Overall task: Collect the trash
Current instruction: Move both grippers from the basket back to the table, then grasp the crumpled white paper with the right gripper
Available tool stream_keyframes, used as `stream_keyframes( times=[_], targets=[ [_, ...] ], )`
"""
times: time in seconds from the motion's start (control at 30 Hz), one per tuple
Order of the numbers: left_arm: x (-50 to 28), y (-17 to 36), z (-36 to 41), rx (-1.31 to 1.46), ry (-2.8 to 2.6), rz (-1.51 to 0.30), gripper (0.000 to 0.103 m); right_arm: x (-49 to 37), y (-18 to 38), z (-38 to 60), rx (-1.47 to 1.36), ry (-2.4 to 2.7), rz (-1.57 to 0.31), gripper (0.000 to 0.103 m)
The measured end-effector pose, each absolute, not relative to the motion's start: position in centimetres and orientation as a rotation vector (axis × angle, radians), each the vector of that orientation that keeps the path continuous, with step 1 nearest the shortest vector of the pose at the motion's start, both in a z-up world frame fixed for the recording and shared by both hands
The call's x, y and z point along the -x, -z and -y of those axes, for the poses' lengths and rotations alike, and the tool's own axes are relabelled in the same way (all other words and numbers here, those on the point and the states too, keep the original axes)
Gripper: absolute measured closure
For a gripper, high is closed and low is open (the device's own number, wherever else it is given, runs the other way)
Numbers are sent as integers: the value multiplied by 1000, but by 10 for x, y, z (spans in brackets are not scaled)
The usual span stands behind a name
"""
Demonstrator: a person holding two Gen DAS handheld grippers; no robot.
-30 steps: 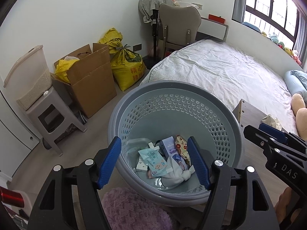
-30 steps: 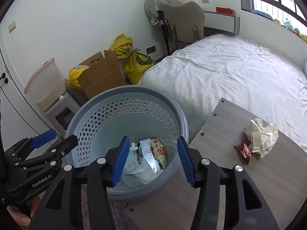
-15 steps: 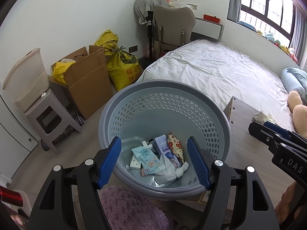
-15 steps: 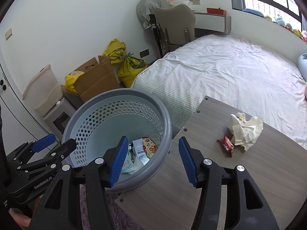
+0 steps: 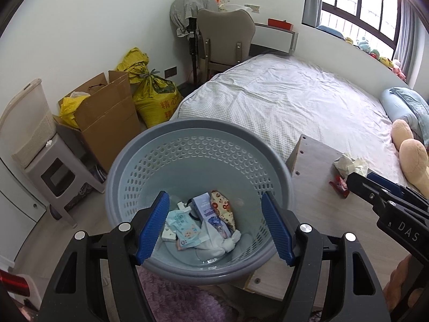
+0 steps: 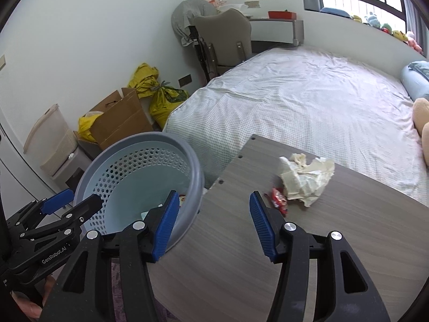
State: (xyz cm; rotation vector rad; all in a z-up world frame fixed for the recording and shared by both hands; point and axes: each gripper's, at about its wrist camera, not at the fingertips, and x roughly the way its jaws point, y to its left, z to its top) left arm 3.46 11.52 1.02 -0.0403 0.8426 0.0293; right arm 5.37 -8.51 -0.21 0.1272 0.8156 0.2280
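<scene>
A grey perforated basket [image 5: 198,128] stands beside the wooden table [image 6: 348,241] and holds several wrappers and a knotted tissue [image 5: 222,241]. My left gripper [image 5: 214,225] is open and empty above the basket. My right gripper [image 6: 211,220] is open and empty over the table's left edge, beside the basket [image 6: 150,139]. A crumpled cream paper [image 6: 305,177] and a small red wrapper [image 6: 278,200] lie on the table ahead of it. Both also show in the left wrist view, the paper [image 5: 348,162] and the wrapper [image 5: 339,186].
A bed [image 6: 308,102] lies behind the table. A cardboard box [image 5: 104,115], yellow sacks [image 5: 152,94], a plastic stool [image 5: 53,169] and a chair [image 5: 225,35] stand along the wall. A purple rug [image 5: 182,300] lies below the basket.
My right gripper has swung right, from over the basket to over the table, and the paper and red wrapper now lie closer ahead. My left gripper has drifted slightly right above the basket.
</scene>
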Motion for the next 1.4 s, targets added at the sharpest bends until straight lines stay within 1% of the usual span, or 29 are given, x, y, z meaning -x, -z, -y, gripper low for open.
stream_keyframes(
  times=[0.33, 0.8, 0.9, 1.07, 1.17, 1.37, 1.4],
  targets=[
    [-49, -12, -78, 13, 28, -846, 35, -60, 5, 129, -163, -153, -825, 49],
    [-76, 0, -39, -11, 103, -879, 35, -70, 24, 180, -207, -41, -851, 49],
    [-81, 3, -32, -16, 115, -884, 35, -76, 32, 188, -232, -17, -865, 47],
    [-85, 6, -28, -20, 122, -893, 35, -83, 39, 190, -253, -22, -875, 47],
    [-87, 8, -26, -20, 123, -899, 35, -89, 36, 182, -240, -36, -865, 44],
    [-90, 9, -31, -18, 119, -901, 35, -107, 37, 167, -195, -54, -867, 30],
    [-91, 9, -31, -16, 119, -901, 35, -110, 37, 165, -184, -53, -870, 26]
  ],
)
